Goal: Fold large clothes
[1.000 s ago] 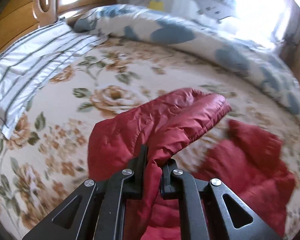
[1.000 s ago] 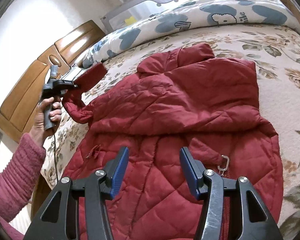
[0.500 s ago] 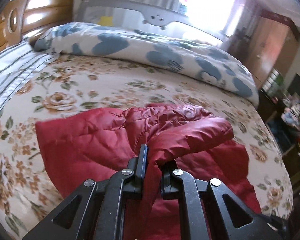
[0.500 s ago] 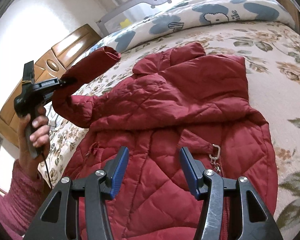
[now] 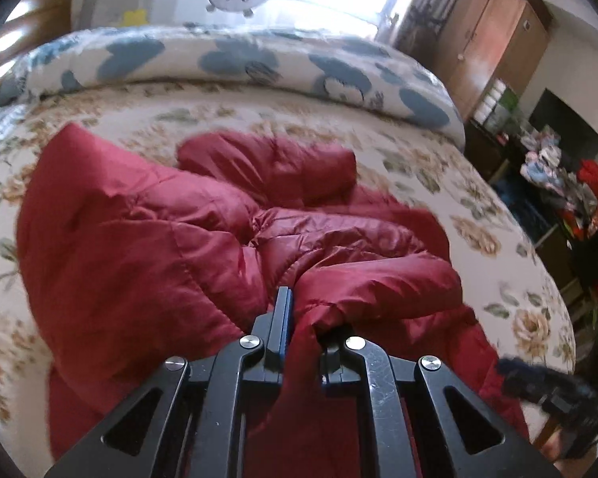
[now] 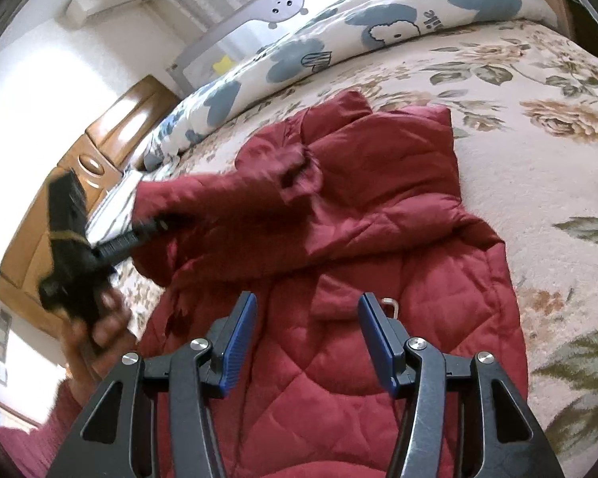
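A dark red quilted jacket (image 6: 382, 215) lies spread on the floral bed; it also shows in the left wrist view (image 5: 139, 247). My left gripper (image 5: 303, 310) is shut on the jacket's sleeve (image 5: 378, 283) and holds it raised over the jacket's body. From the right wrist view the left gripper (image 6: 155, 227) holds the sleeve (image 6: 235, 203) stretched across the chest. My right gripper (image 6: 305, 330) is open and empty, hovering low over the jacket's lower front, near a metal zipper pull (image 6: 390, 304).
The floral bedspread (image 6: 538, 119) surrounds the jacket. A rolled blue-and-white quilt (image 5: 235, 59) lies along the far side. A wooden headboard (image 6: 107, 127) is at the left, a wardrobe (image 5: 494, 40) and a cluttered shelf (image 5: 558, 183) at the right.
My left gripper has swung the sleeve from out at the side up and across over the jacket's body. My right gripper has stayed open over the lower front.
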Tool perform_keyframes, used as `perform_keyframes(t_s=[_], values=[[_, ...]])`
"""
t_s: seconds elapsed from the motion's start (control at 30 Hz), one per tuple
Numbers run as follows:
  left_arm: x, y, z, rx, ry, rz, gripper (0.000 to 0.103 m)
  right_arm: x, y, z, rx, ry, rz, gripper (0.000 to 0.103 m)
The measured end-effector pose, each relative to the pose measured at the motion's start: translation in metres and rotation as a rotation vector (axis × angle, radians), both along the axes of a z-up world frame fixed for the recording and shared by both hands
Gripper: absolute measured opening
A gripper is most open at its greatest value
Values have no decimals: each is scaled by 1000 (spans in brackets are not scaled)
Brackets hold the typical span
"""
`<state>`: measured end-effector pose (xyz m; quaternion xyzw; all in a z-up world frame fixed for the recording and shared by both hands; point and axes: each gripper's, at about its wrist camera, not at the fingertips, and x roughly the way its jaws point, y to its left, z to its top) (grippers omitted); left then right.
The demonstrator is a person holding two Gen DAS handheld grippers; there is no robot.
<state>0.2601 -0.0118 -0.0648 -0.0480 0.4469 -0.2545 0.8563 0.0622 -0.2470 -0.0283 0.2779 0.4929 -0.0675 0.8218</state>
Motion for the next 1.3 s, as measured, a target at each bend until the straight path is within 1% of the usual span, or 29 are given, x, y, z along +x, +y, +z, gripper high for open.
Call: perform_keyframes(t_s=[0.13, 0.27, 0.37, 0.43, 0.5, 0.6, 0.67, 0.7, 0.73, 0.77, 0.8, 0.87, 0.93, 0.97, 1.07, 1.13, 1.2, 1.3], values=[[16, -7, -16, 31, 34, -16, 9, 10, -15, -1, 35, -21, -28, 55], [24, -8, -19, 37, 42, -19, 10, 31, -32, -12, 80, -34, -54, 55], [30, -7, -19, 42, 44, -22, 10, 52, -44, -27, 119, -46, -67, 56], [30, -8, -21, 46, 44, -23, 12, 67, -51, -41, 153, -36, -70, 56], [28, -12, -25, 51, 43, -22, 13, 78, -57, -56, 188, -18, -76, 56], [29, -18, -30, 55, 51, -23, 14, 93, -62, -84, 248, 36, -86, 55], [29, -21, -31, 54, 70, -27, 19, 98, -61, -98, 303, 36, -81, 42], [29, -22, -32, 56, 82, -29, 21, 99, -59, -100, 308, 36, -80, 24], [29, -23, -32, 60, 102, -37, 25, 101, -59, -100, 311, 34, -82, 18], [30, -23, -32, 56, 120, -44, 31, 101, -59, -99, 312, 24, -85, 17], [29, -22, -30, 35, 143, -61, 44, 101, -58, -95, 303, 9, -86, 13], [26, -19, -25, 20, 145, -64, 53, 99, -59, -88, 280, -7, -90, 10], [22, -17, -21, 10, 140, -66, 73, 98, -60, -83, 263, -22, -96, 8], [19, -15, -17, 11, 124, -57, 76, 96, -61, -78, 243, -27, -101, 8], [15, -7, -13, 23, 96, -36, 76, 89, -66, -62, 155, -38, -105, 7], [14, 1, -10, 22, 89, -21, 75, 82, -71, -53, 113, -50, -115, 7], [16, 10, -7, 32, 74, 1, 74, 74, -76, -41, 51, -62, -121, 7], [20, 23, 0, 51, 51, 38, 71, 68, -81, -33, -12, -59, -113, 7]])
